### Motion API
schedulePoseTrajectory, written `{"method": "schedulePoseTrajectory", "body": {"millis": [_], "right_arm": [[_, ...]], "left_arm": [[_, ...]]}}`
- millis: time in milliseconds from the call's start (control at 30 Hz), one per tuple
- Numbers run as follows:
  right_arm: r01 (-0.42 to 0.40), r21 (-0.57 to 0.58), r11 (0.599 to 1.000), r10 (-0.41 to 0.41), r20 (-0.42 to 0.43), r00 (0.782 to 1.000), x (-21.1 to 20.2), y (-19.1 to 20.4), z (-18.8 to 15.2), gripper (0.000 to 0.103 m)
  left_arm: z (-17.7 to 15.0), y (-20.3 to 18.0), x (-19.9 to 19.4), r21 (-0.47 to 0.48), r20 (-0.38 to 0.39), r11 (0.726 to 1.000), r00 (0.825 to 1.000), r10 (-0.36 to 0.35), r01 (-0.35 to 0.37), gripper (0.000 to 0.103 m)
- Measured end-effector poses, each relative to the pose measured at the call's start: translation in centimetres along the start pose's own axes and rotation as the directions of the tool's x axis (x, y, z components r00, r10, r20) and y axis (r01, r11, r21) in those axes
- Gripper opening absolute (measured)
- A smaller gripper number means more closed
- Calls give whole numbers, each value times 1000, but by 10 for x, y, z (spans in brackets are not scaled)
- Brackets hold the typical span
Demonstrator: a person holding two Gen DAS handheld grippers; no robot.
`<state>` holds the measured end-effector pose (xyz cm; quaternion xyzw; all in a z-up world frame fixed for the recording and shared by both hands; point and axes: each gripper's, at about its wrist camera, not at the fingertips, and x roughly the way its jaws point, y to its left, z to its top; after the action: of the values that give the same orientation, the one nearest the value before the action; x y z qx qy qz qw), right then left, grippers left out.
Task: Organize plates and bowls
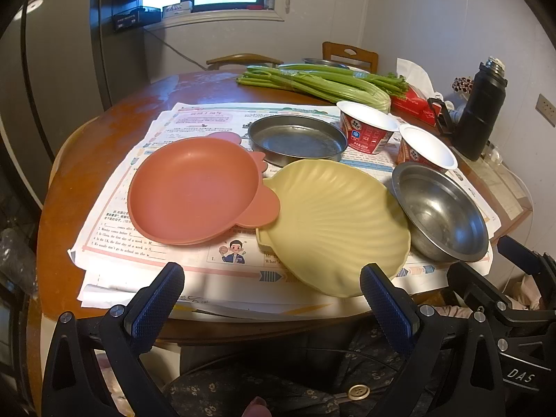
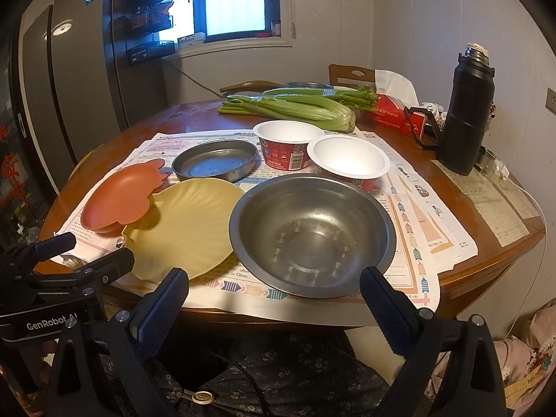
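A red-brown plate (image 1: 194,191) overlaps the rim of a yellow shell-shaped plate (image 1: 333,222) on newspaper. Behind them lies a flat steel pan (image 1: 297,139); to the right is a steel bowl (image 1: 441,212) and two red paper bowls (image 1: 368,127) (image 1: 427,151). My left gripper (image 1: 272,286) is open and empty at the table's near edge, before the two plates. My right gripper (image 2: 274,290) is open and empty, just before the steel bowl (image 2: 311,234). The right wrist view also shows the yellow plate (image 2: 184,226), red-brown plate (image 2: 118,201), steel pan (image 2: 215,163) and paper bowls (image 2: 286,139) (image 2: 347,161).
The round wooden table (image 2: 500,243) carries celery (image 2: 295,106), a red tissue box (image 2: 396,114) and a black flask (image 2: 465,111) at the back right. Chairs (image 1: 349,55) stand behind. A fridge (image 2: 69,87) stands at the left.
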<state>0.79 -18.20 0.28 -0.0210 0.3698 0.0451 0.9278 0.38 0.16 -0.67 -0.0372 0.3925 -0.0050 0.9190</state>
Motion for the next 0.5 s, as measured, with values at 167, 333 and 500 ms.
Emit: {"method": "schedulePoseTrajectory", "body": {"millis": [167,333,500], "right_arm": [[1,5,1000,-1,-5,1000,1,-1,0,99],[-5,10,1000,5,-13,1000,3,-1,-1,99],[-5,7,1000,5,-11,1000,3,-1,-2,99]], "left_arm": [[0,0,0,-2,1,1000,1000,0,0,101],[0,1,1,-5,-1,1000,1000,-1,1,101],[0,2,2,-9,1,1000,1000,-4,4,101]]}}
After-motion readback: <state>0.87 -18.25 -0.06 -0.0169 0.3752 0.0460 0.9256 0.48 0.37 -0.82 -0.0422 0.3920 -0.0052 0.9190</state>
